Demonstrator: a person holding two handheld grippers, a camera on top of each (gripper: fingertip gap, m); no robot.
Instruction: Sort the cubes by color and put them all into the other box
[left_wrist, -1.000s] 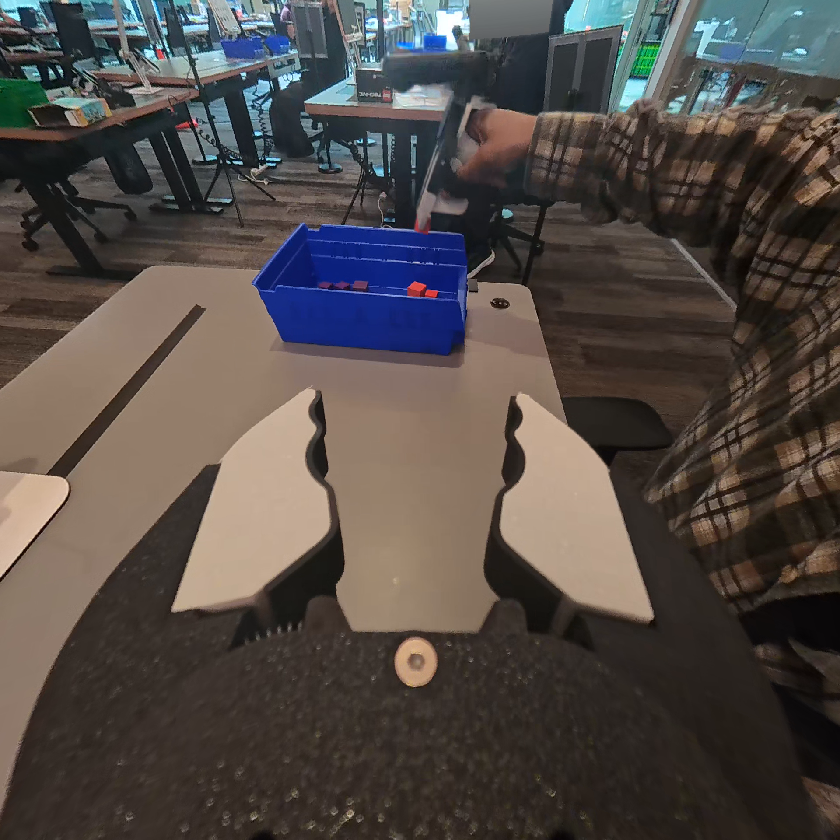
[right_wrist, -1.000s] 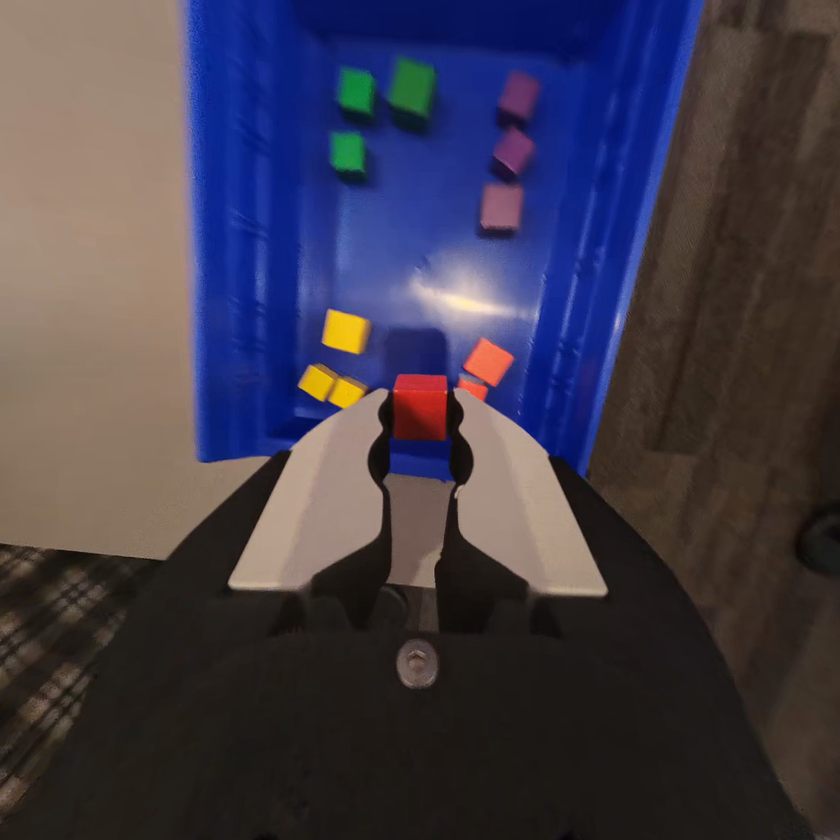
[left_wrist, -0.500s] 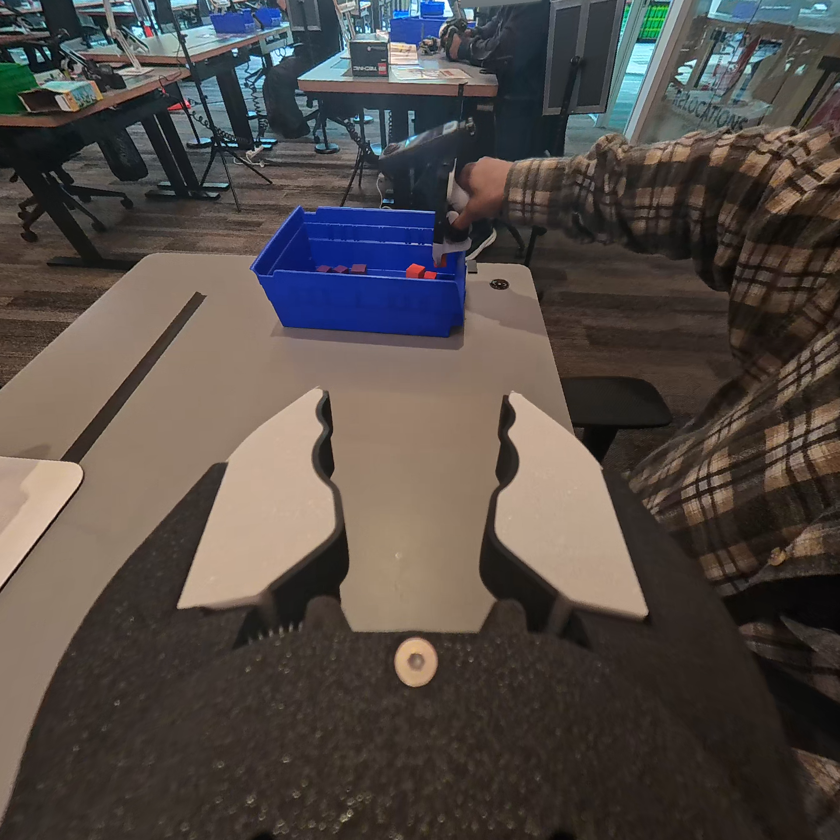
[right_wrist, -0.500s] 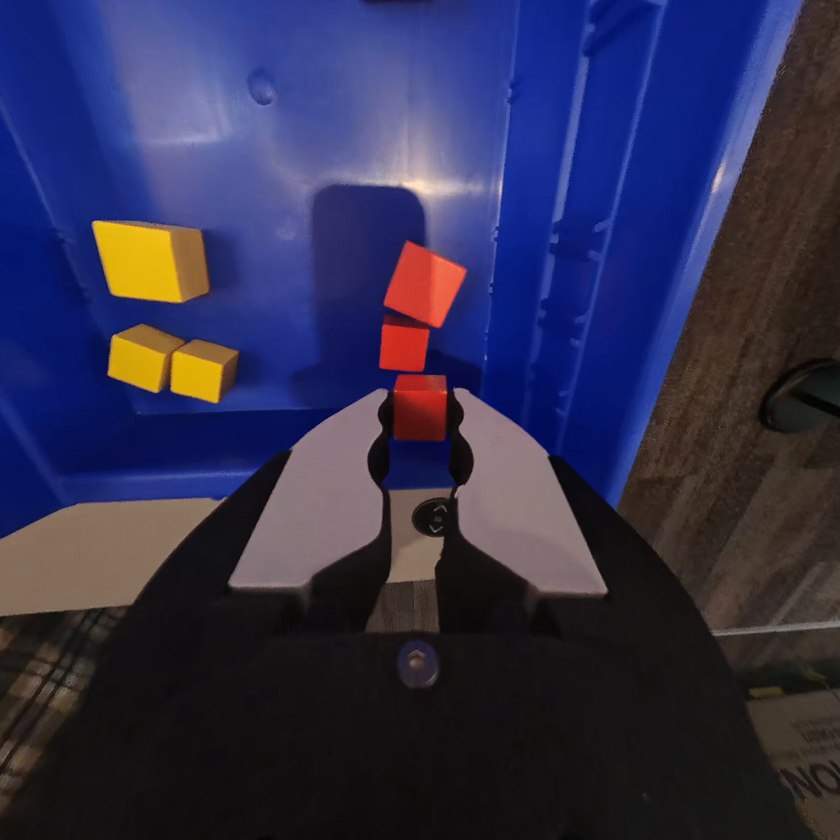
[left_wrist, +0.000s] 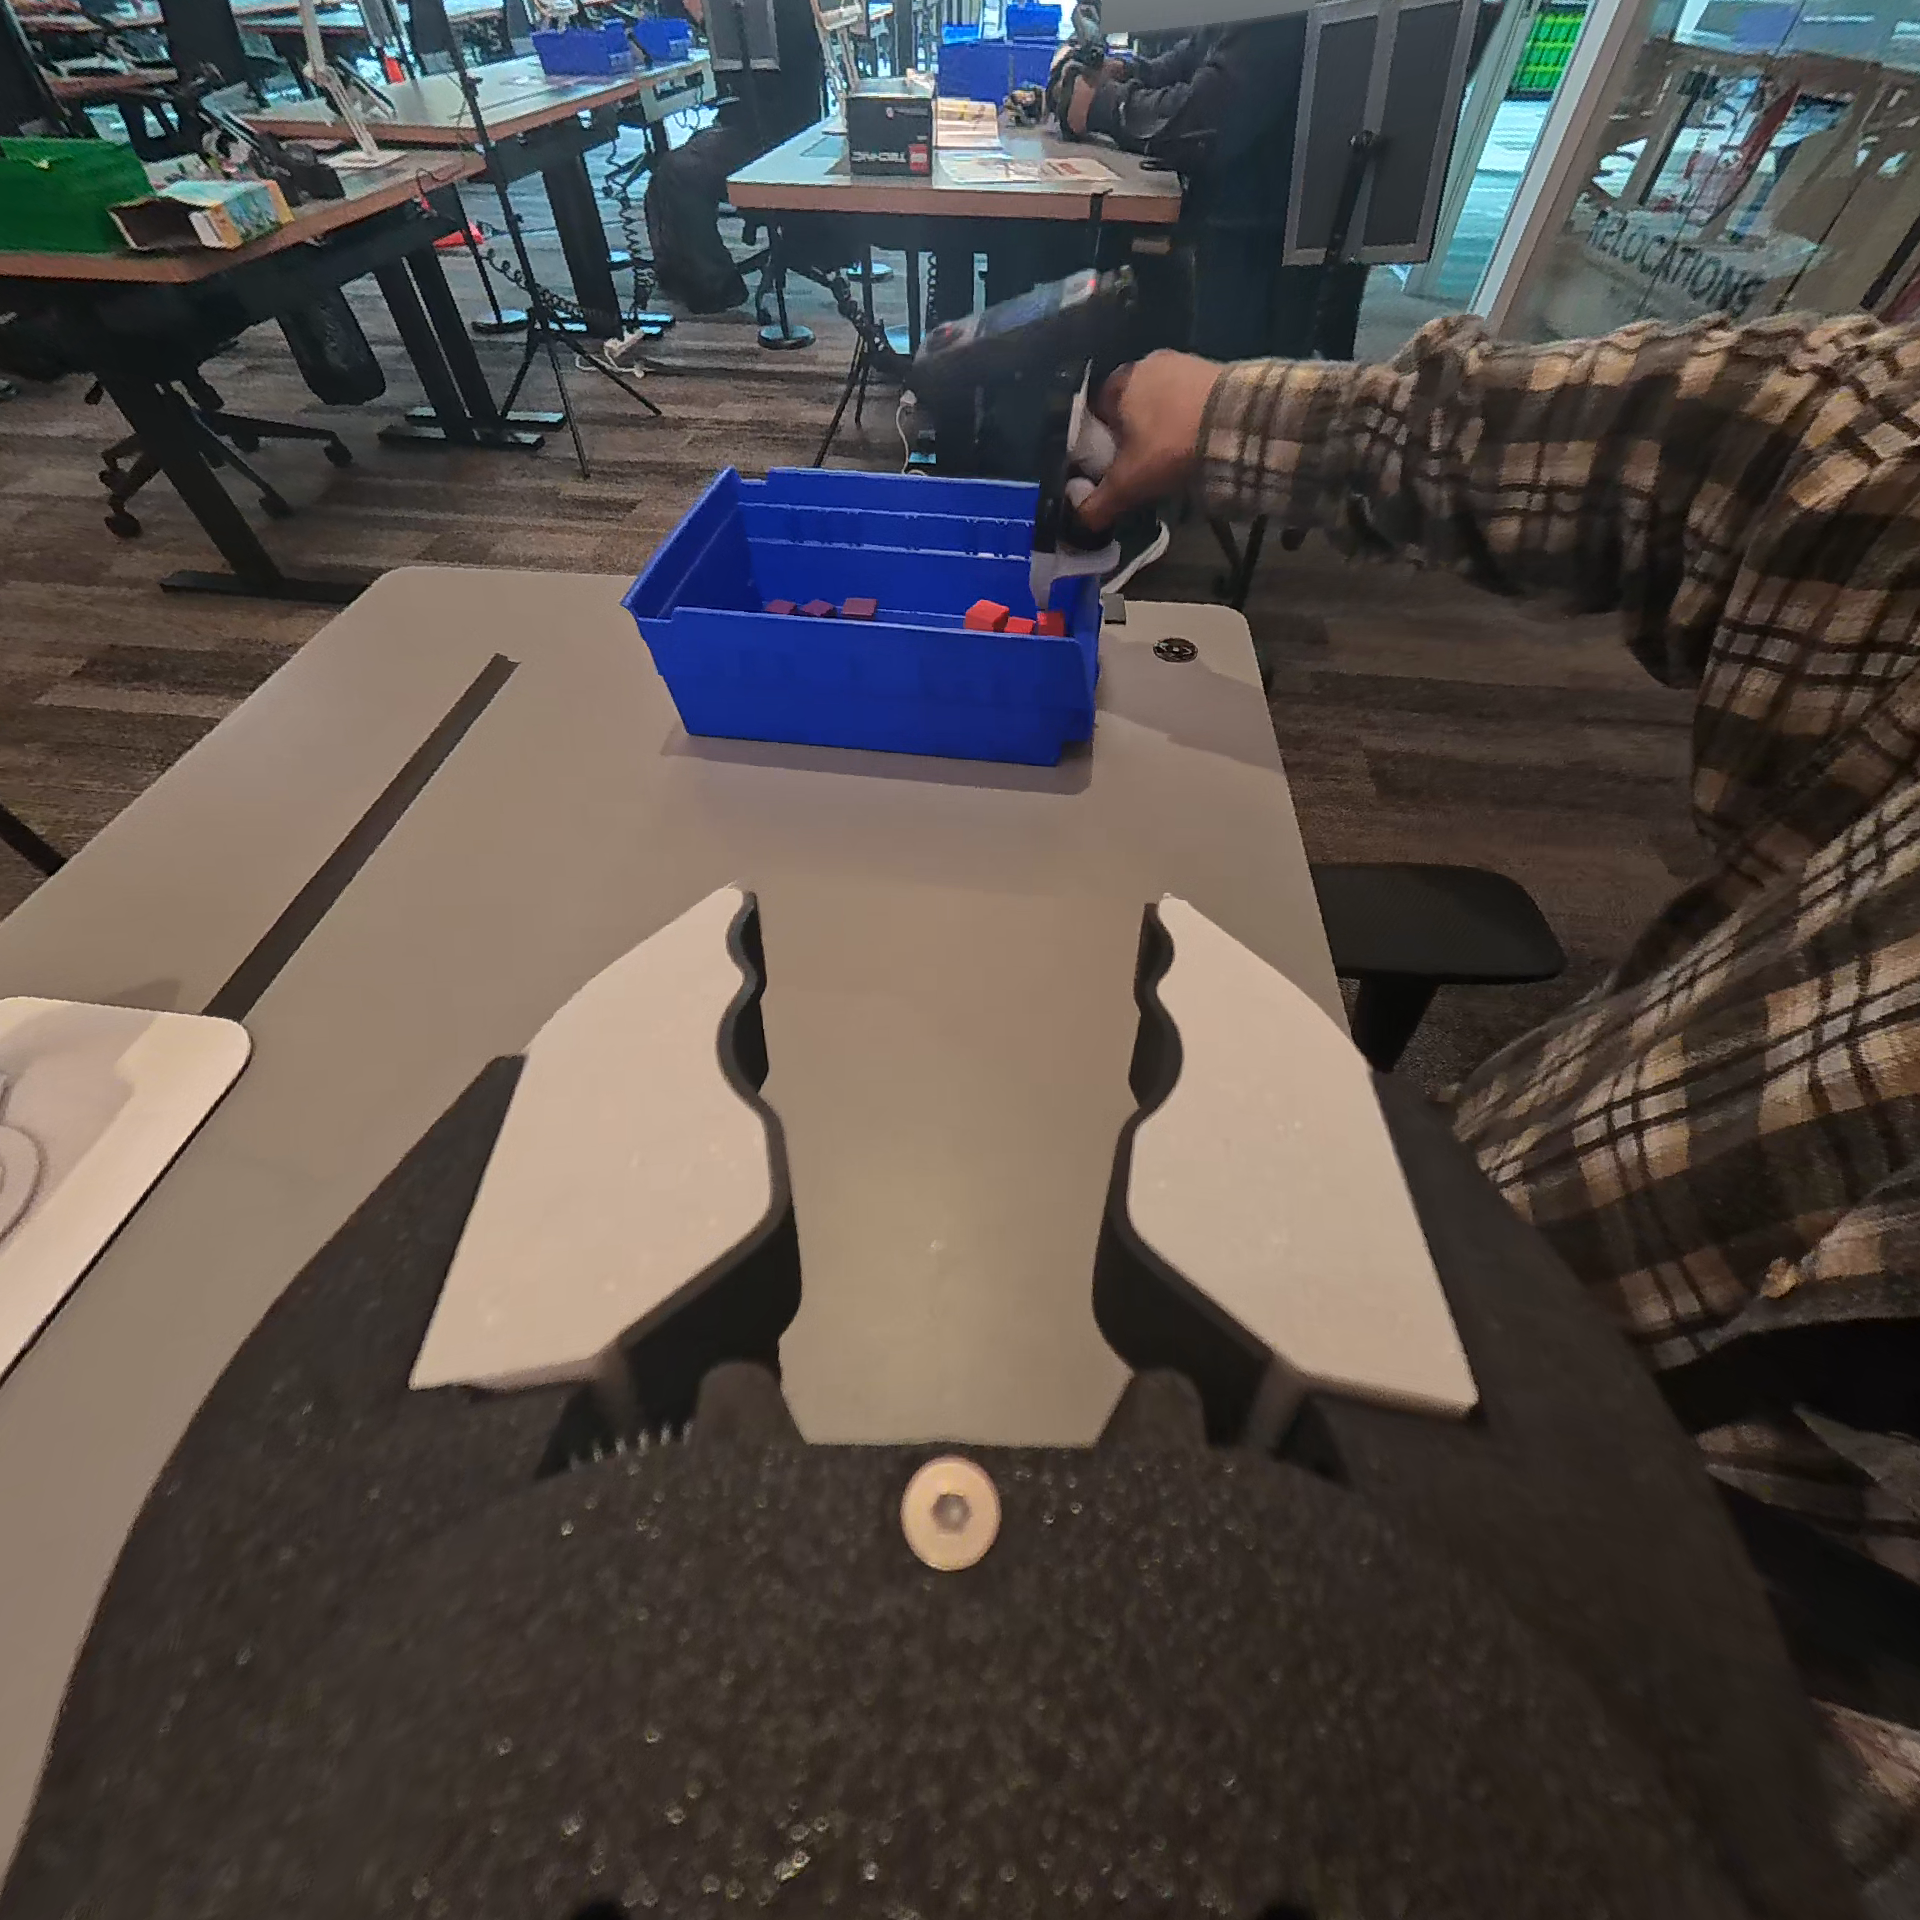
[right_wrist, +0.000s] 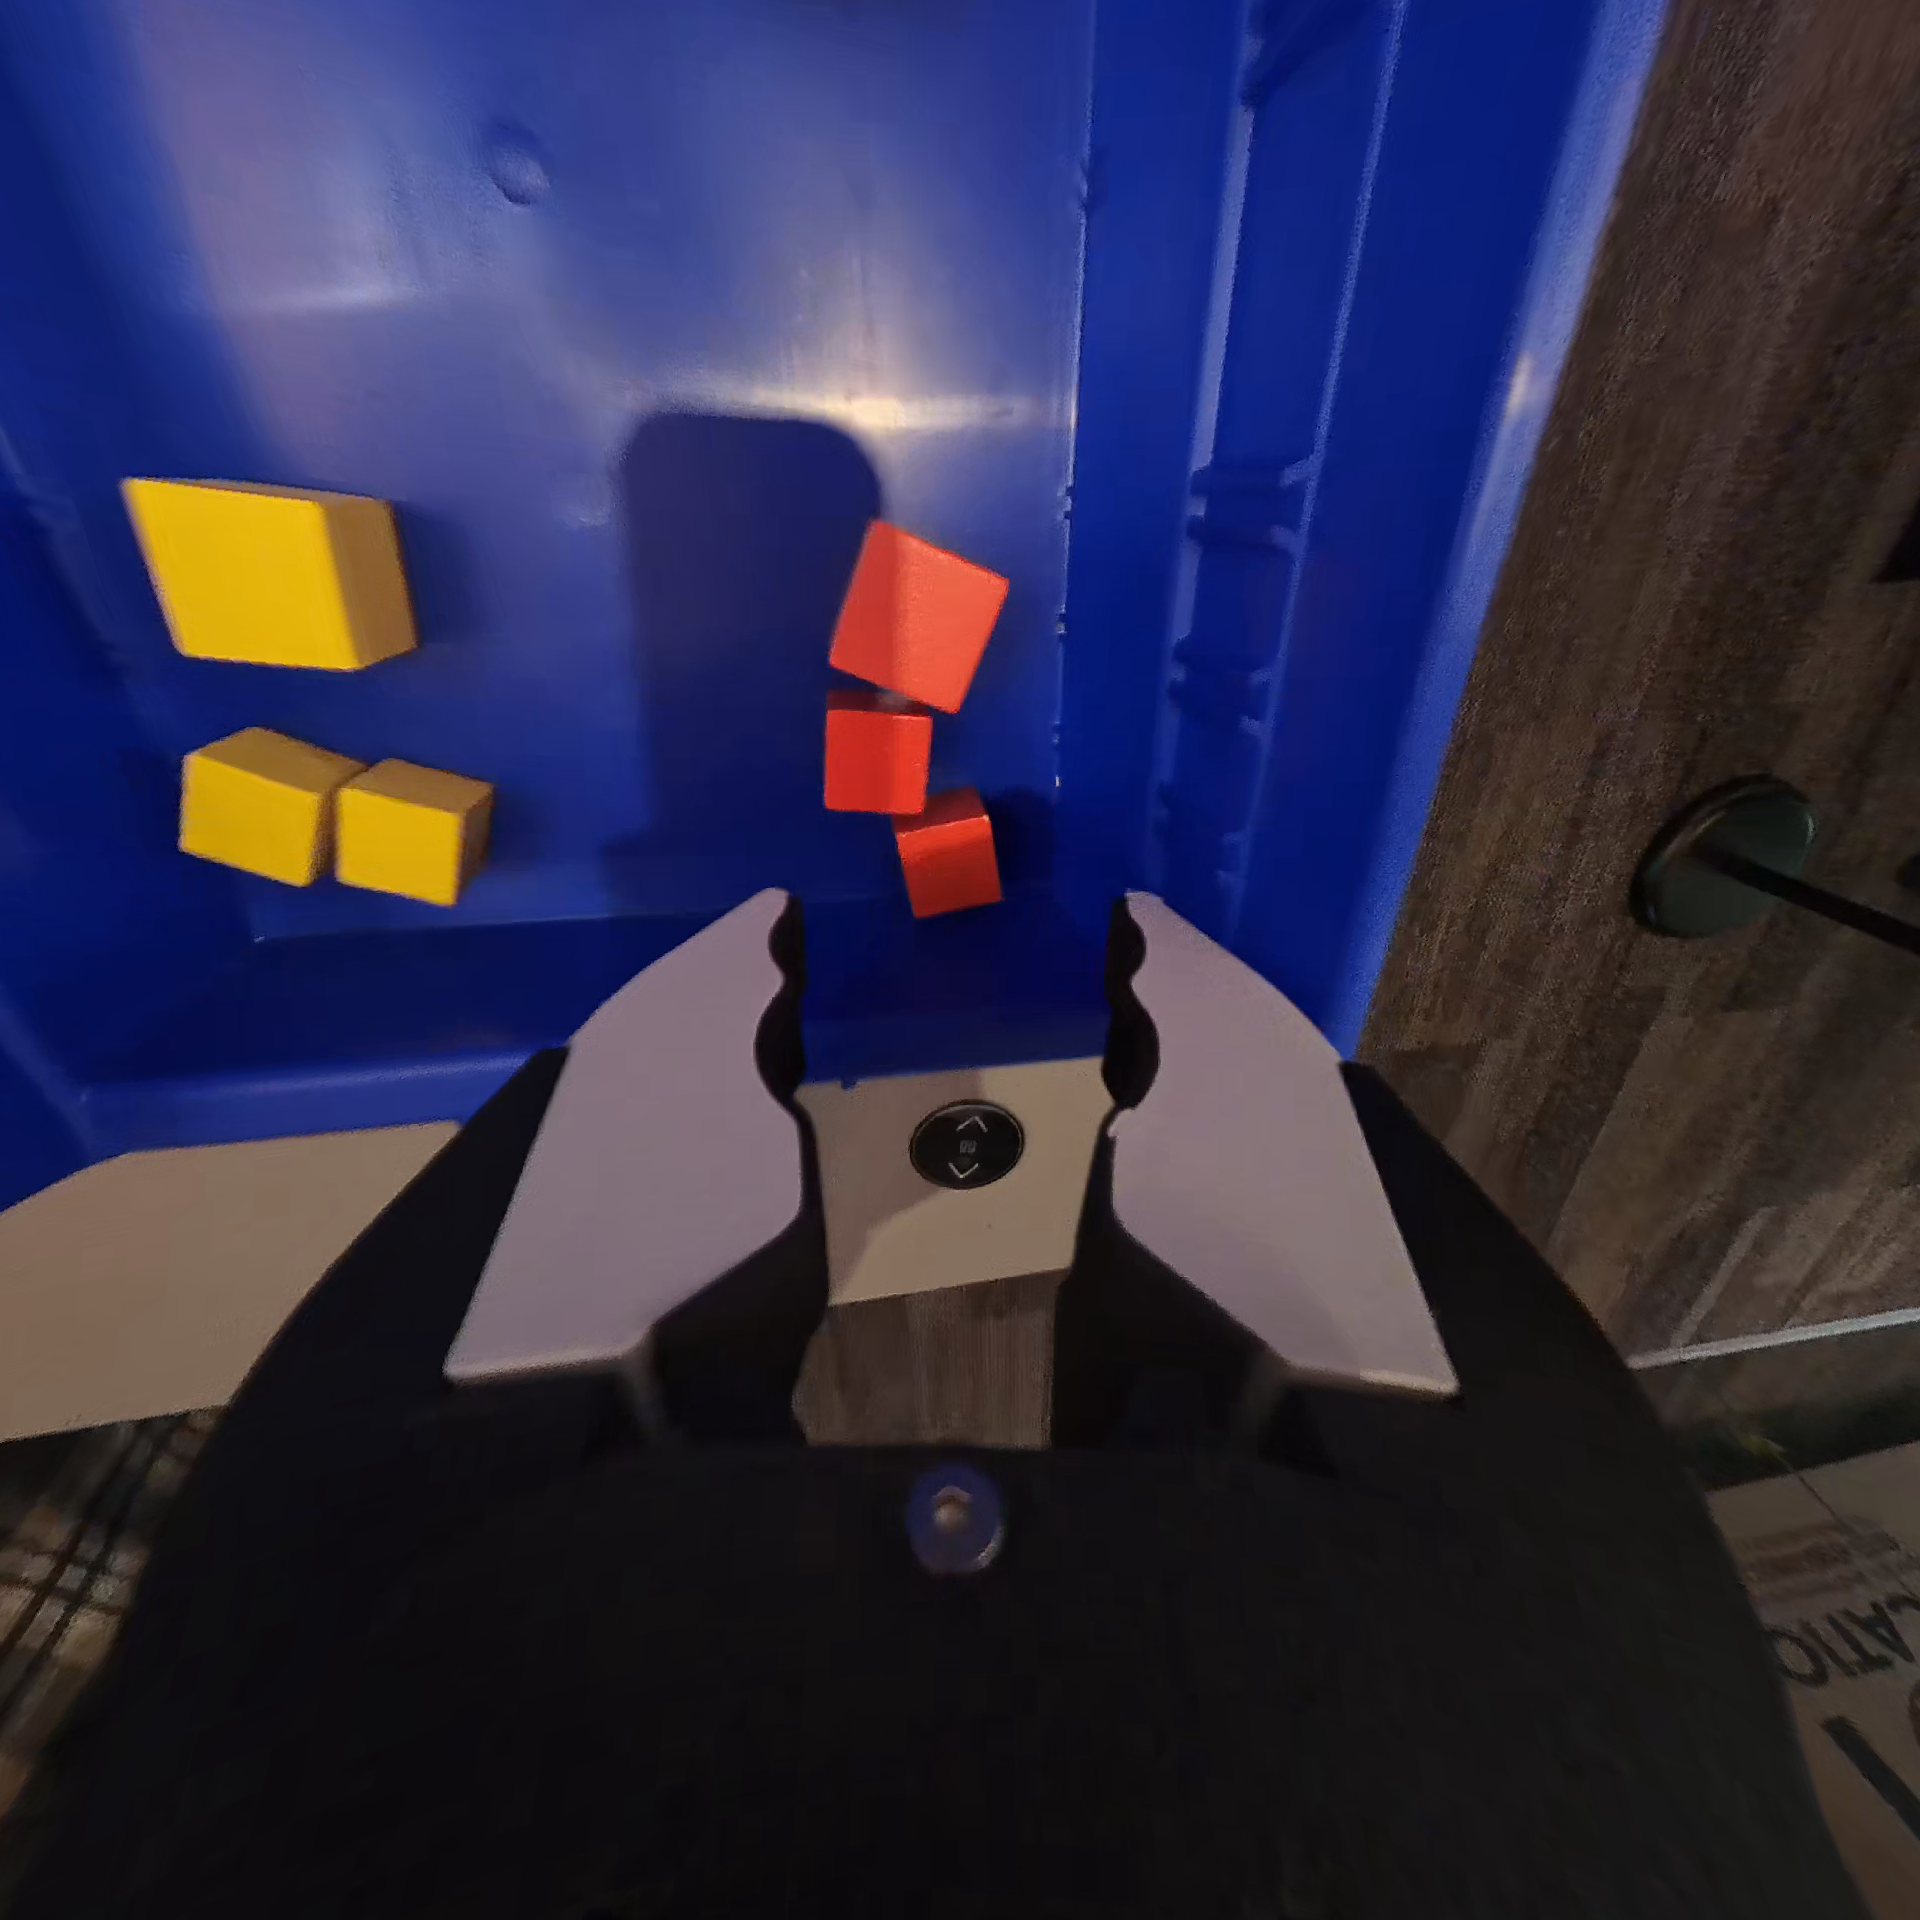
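Observation:
A blue box (left_wrist: 873, 696) stands at the far end of the grey table (left_wrist: 935, 852). My right gripper (right_wrist: 951, 920) is open and empty, held over the box's near right corner (right_wrist: 1278, 520). A small red cube (right_wrist: 948, 852) lies just beyond its tips, beside two other red cubes (right_wrist: 916, 615). Three yellow cubes (right_wrist: 270, 569) lie to the left. In the left wrist view the right gripper (left_wrist: 1049, 577) dips into the box, near red cubes (left_wrist: 987, 616) and purple cubes (left_wrist: 821, 609). My left gripper (left_wrist: 948, 914) is open and empty above the table.
A white pad (left_wrist: 94, 1122) lies at the table's left edge. A round desk button (right_wrist: 966, 1145) sits on the table corner beside the box. A plaid-sleeved arm (left_wrist: 1558, 488) reaches in from the right. A black chair armrest (left_wrist: 1434, 925) is by the table's right edge.
My right gripper has lowered into the box, opened and let go of the red cube, which now lies beside the other red cubes. The left gripper stayed open over the table.

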